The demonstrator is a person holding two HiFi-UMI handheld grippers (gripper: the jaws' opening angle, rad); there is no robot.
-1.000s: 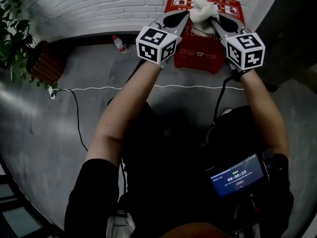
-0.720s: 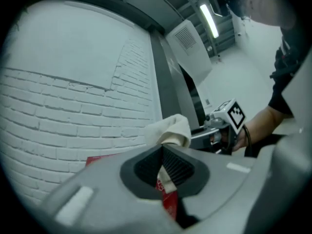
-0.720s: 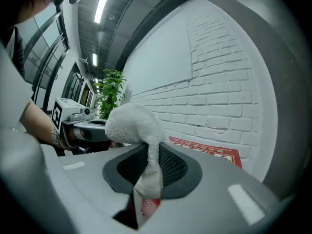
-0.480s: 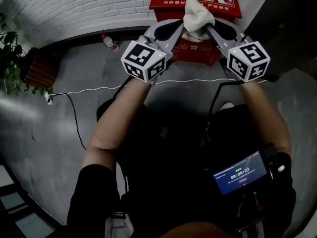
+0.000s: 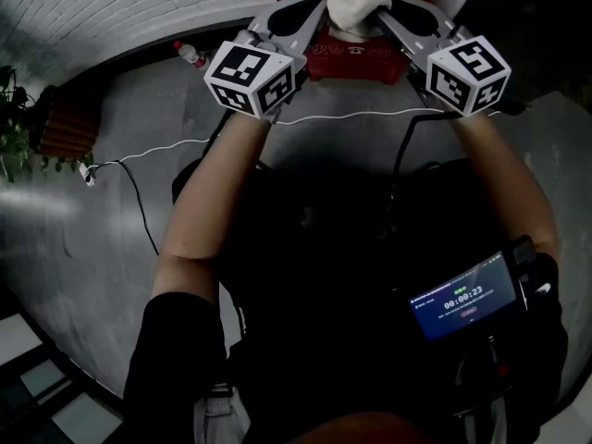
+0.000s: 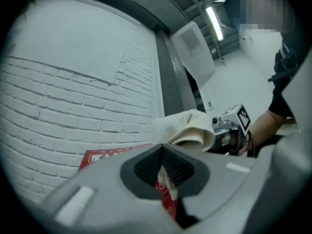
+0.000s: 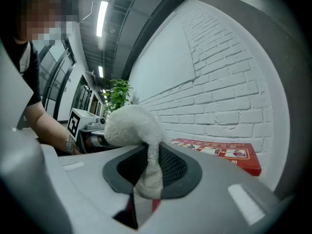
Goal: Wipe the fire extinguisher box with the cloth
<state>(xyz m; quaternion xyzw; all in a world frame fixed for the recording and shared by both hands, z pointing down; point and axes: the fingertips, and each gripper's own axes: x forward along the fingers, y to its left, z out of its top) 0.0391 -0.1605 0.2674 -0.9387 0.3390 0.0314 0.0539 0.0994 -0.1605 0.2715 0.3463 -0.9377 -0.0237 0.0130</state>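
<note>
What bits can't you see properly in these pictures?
Head view: the picture's top edge cuts off the fire extinguisher box, and the cloth covers part of its front.
Left gripper view: the body of the left gripper hides most of the box.
Head view: the label on the bottle is too small to read.

The left gripper (image 6: 163, 167) has its jaws closed together on a thin edge of the cloth (image 6: 187, 128). The rest of the cloth rises beyond the jaws as a bunched, pale fold. Its far end reaches the right gripper (image 6: 231, 129), which is carried on a bare forearm (image 6: 265, 123). The red fire extinguisher box (image 6: 105, 156) stands against a white brick wall (image 6: 73, 106) behind the jaws.
</note>
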